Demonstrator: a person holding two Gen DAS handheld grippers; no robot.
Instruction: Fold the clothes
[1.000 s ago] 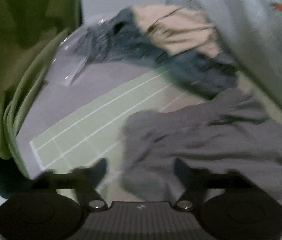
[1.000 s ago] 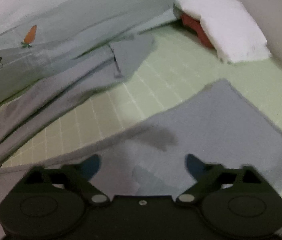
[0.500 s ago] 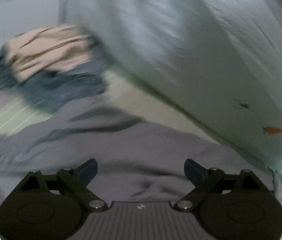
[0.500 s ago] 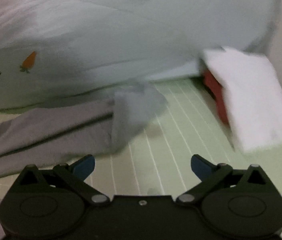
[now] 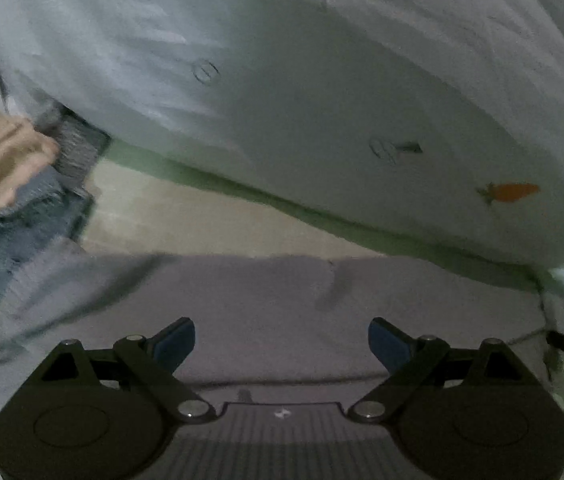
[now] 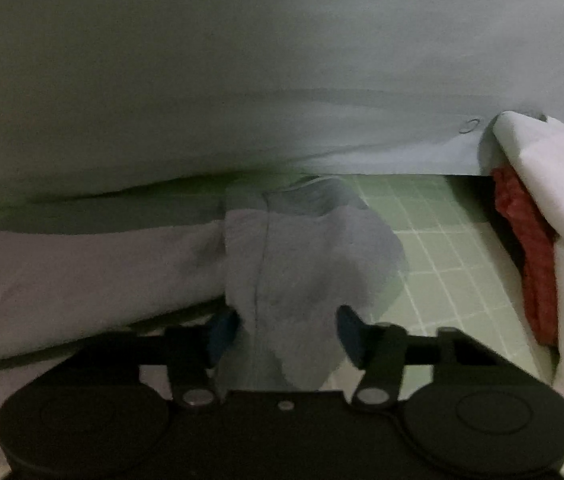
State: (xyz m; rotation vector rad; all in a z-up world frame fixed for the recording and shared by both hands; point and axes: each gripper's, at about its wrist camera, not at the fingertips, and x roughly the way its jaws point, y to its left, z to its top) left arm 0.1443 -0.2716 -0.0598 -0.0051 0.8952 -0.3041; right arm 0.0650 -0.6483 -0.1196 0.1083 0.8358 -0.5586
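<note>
The grey top (image 6: 94, 272) lies flat on the green mat (image 6: 433, 240). The right gripper (image 6: 285, 332) has just been closing round its sleeve end (image 6: 301, 256), pads seemingly not yet pressing. Left gripper (image 5: 282, 344) hangs spread above the cloth. Pinch deep before lifting.

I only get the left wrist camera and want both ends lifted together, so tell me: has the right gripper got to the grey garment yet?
Observer: Yes. A bunched end of the grey garment sits between the fingers of the right gripper; they have just been closing, but I cannot tell if they pinch it.
Operator: What's to its right?
Observer: A white cloth draped over a red item.
</note>
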